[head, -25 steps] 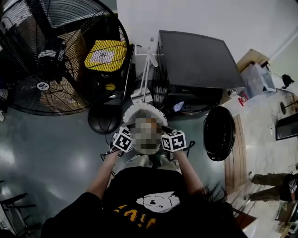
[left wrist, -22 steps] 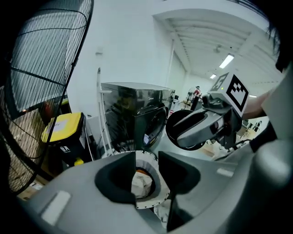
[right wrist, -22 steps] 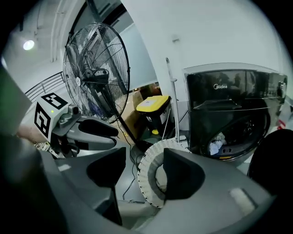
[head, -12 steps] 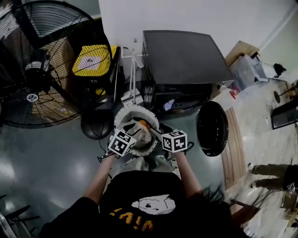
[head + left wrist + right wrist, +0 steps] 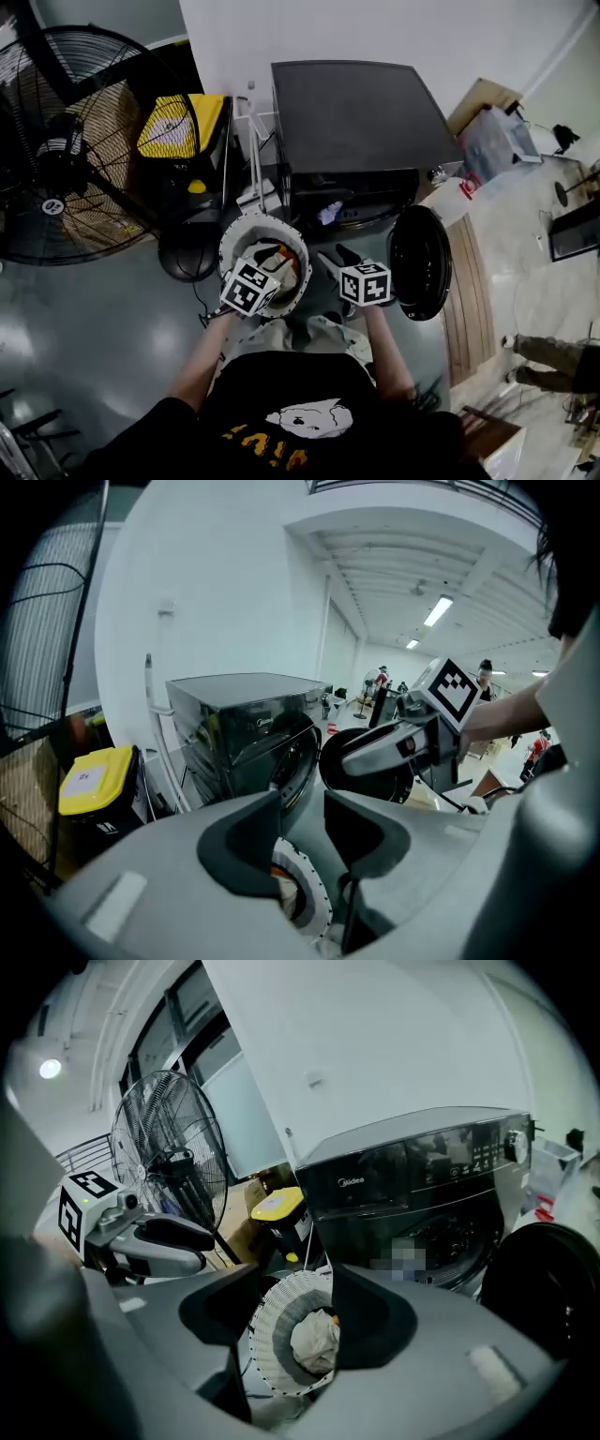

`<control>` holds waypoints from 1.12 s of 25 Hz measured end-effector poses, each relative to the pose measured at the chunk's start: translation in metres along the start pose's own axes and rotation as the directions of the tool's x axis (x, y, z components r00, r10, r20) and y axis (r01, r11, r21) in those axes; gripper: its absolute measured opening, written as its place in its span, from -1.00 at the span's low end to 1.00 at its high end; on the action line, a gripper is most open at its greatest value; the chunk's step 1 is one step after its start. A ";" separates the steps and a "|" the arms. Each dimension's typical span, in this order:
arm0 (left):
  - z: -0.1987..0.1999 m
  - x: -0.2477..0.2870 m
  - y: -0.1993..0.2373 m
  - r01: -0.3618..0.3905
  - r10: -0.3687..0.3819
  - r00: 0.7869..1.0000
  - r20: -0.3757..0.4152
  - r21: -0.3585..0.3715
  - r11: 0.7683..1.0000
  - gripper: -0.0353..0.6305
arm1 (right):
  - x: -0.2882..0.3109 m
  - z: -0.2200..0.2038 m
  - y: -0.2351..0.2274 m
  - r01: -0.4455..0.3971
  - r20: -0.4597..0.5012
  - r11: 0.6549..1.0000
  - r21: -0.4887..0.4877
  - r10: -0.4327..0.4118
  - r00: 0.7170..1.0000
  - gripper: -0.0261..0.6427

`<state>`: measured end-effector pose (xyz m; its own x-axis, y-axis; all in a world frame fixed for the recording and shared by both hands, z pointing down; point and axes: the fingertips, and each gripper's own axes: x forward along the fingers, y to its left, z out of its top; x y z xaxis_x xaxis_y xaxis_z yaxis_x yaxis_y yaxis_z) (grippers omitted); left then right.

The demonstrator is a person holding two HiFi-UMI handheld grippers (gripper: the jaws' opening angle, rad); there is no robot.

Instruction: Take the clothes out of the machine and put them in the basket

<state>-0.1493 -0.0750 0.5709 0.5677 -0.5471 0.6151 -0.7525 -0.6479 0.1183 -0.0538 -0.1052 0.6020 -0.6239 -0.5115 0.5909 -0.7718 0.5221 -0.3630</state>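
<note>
Clothes (image 5: 314, 1340) sit bunched, with no clear long axis, in the white basket (image 5: 234, 246) under the left tongs (image 5: 302, 803) and beside the right tongs (image 5: 298, 1283), both parted and empty, the right having drifted since earlier toward the washing machine (image 5: 361, 122) and its open door (image 5: 419, 262), fan (image 5: 66, 159) far left.

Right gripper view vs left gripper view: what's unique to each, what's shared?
Only the right gripper view: the left gripper and a pale garment in the basket. Only the left gripper view: the right gripper and people far back in the hall. Both: the dark machine with its door open, the white basket, the yellow-lidded bin. Each view's own jaws stand apart, empty.
</note>
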 end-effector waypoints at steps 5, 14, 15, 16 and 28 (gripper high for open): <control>0.018 0.025 -0.014 -0.029 0.029 1.000 0.000 -0.041 0.999 -0.47 | -0.010 0.005 -0.039 -0.017 -0.008 1.000 0.006 0.017 1.000 -0.15; 0.048 0.077 -0.042 -0.108 0.107 0.994 -0.022 -0.108 0.988 -0.47 | -0.008 0.002 -0.114 -0.088 -0.067 0.996 -0.006 0.087 0.994 -0.17; 0.049 0.083 -0.044 -0.114 0.112 0.993 -0.024 -0.110 0.987 -0.47 | -0.004 0.000 -0.122 -0.093 -0.073 0.996 -0.008 0.092 0.993 -0.17; 0.050 0.088 -0.046 -0.119 0.116 0.993 -0.027 -0.112 0.987 -0.47 | 0.000 -0.001 -0.130 -0.096 -0.079 0.995 -0.011 0.095 0.992 -0.17; 0.035 0.144 -0.036 -0.116 0.107 0.988 -0.114 -0.073 0.991 -0.47 | 0.070 -0.026 -0.192 -0.093 -0.167 0.994 -0.064 0.081 0.983 -0.22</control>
<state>-0.0290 -0.1490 0.6283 0.4420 -0.5498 0.7088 -0.8356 -0.5398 0.1024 0.0541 -0.2237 0.7321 -0.6548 -0.3463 0.6718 -0.7013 0.6099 -0.3691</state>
